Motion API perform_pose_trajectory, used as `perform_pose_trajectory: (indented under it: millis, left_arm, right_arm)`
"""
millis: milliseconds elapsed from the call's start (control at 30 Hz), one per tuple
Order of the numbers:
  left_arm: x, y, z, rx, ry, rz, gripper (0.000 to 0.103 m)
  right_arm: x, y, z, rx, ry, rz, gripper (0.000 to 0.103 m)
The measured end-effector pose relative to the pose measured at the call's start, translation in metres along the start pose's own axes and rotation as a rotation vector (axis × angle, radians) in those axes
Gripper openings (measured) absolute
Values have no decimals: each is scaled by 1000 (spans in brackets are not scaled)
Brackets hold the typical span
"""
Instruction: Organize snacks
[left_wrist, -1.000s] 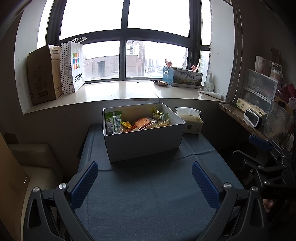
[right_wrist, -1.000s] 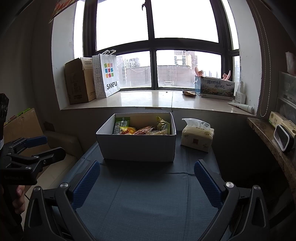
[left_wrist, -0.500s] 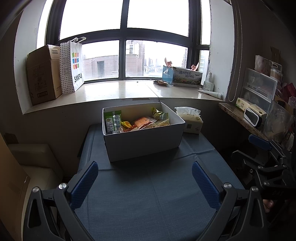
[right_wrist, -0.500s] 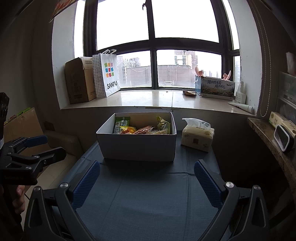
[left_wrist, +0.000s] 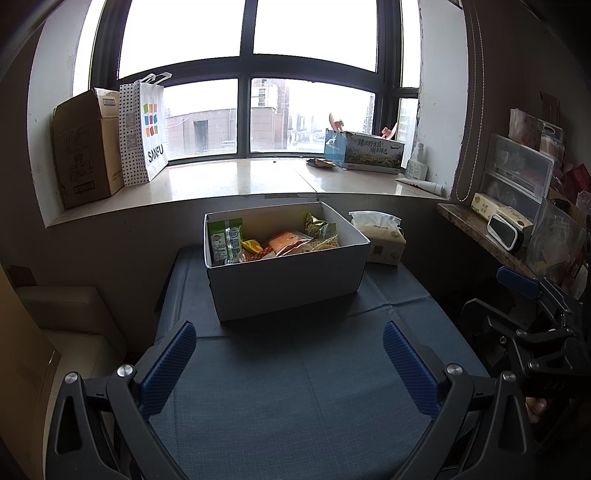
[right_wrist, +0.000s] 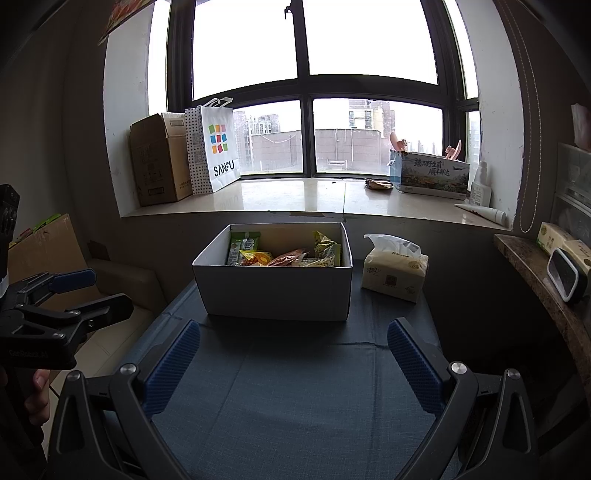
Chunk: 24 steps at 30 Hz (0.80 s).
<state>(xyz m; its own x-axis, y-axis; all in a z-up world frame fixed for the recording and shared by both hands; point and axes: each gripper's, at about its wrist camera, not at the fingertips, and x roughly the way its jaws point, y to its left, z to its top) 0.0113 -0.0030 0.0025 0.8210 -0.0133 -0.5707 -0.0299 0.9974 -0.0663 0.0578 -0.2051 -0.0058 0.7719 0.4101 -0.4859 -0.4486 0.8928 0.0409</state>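
Both sets of tongs hung low over the near end of the surface (left_wrist: 295, 387), a blue woven cloth creased across its width. The left tongs (left_wrist: 290, 363) stood spread wide, ribbed blue pads empty; the right tongs (right_wrist: 293, 363) the same, wide apart and gripping nothing. The white box (left_wrist: 288, 280), stiff matte card with an open top, sat straight ahead of both, toward the window end of the cloth, its long axis running side to side across the line of approach. Inside lay the snacks (left_wrist: 273, 242): crinkled foil and plastic packets, a green one upright against the left wall, orange and yellow ones flat in the middle, a greenish pouch leaning at the back right. A soft tissue pack (right_wrist: 395, 271) sat just beside the box's right wall. From the right wrist view the box faced square on; from the left it appeared turned, left corner nearer. Neither arm looked clearly closer. Reaching in would likely mean going forward and over the near wall.
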Motion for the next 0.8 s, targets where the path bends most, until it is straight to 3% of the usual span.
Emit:
perform_pose_trajectory:
  millis: [800]
  left_arm:
    - [-1,-1,-2,6,5,-8,103]
  right_arm:
    - [2,0,-3,-4,7,0,103]
